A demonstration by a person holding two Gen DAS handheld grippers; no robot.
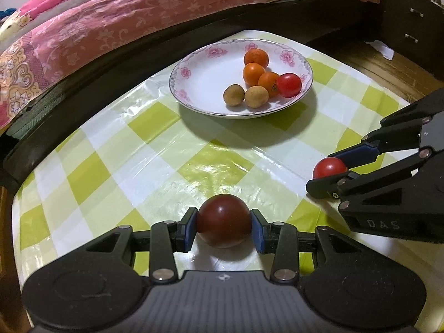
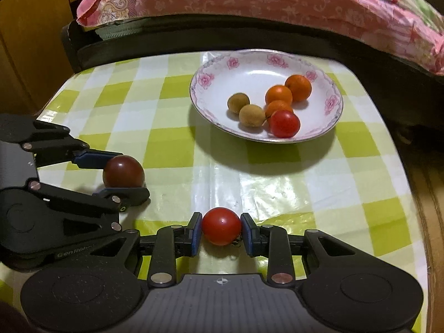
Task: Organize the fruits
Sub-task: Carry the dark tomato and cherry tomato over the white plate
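Near the table's front edge, left gripper (image 1: pixel 224 226) clamps a dark tomato (image 1: pixel 223 223), right gripper (image 2: pixel 221 229) a red tomato (image 2: pixel 221 226); bare cloth separates them from the plate (image 1: pixel 194 69).

Dark tomato (image 1: pixel 223 224) & red tomato (image 2: pixel 221 225) on cloth, 6 fruits in plate (image 2: pixel 216 83)

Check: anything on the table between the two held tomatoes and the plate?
Nothing visible. Bare checkered tablecloth lies between the dark tomato, the red tomato and the plate. The plate's left half is free; its six fruits cluster right.
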